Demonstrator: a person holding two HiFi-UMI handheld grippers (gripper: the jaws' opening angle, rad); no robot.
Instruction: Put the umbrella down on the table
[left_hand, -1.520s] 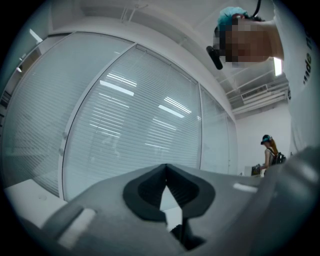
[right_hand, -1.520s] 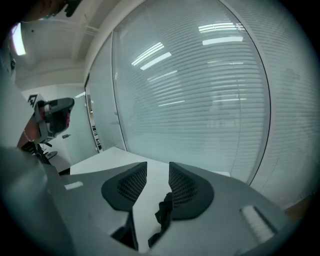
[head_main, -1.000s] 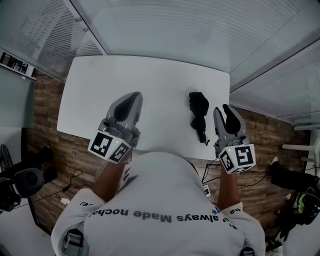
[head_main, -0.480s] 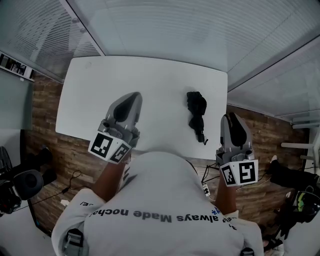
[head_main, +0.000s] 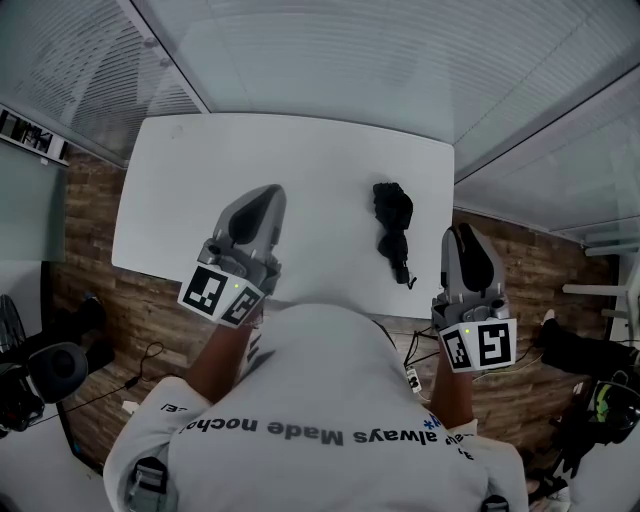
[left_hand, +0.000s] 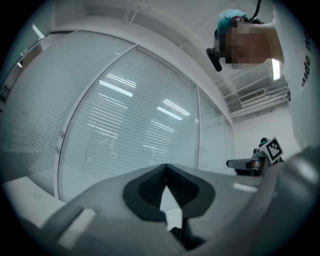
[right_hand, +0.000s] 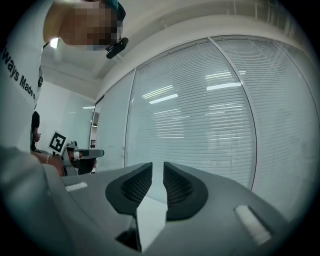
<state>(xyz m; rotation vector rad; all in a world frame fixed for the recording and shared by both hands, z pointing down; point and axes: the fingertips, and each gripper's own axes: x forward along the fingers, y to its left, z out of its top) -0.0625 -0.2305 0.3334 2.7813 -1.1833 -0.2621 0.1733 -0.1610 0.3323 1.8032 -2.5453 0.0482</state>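
Observation:
A black folded umbrella (head_main: 393, 225) lies on the white table (head_main: 250, 150) near its right front edge, handle end towards me. Nothing touches it. My right gripper (head_main: 460, 232) hovers off the table's right front corner, to the right of the umbrella's handle, jaws shut and empty; in the right gripper view (right_hand: 158, 165) the pads stand nearly together with nothing between them. My left gripper (head_main: 268, 192) hangs over the table's front middle, shut and empty, its tips meeting in the left gripper view (left_hand: 166, 167).
Glass walls with white blinds (head_main: 330, 50) close in the table's far side and right. Wooden floor (head_main: 90, 220) shows left and right of the table. Dark gear (head_main: 45, 365) sits on the floor at the left, and cables (head_main: 415, 350) trail below the table's front edge.
The right gripper's jaws have closed empty, and it has drawn back to the right, away from the umbrella. The umbrella stays on the table. The left gripper has not moved.

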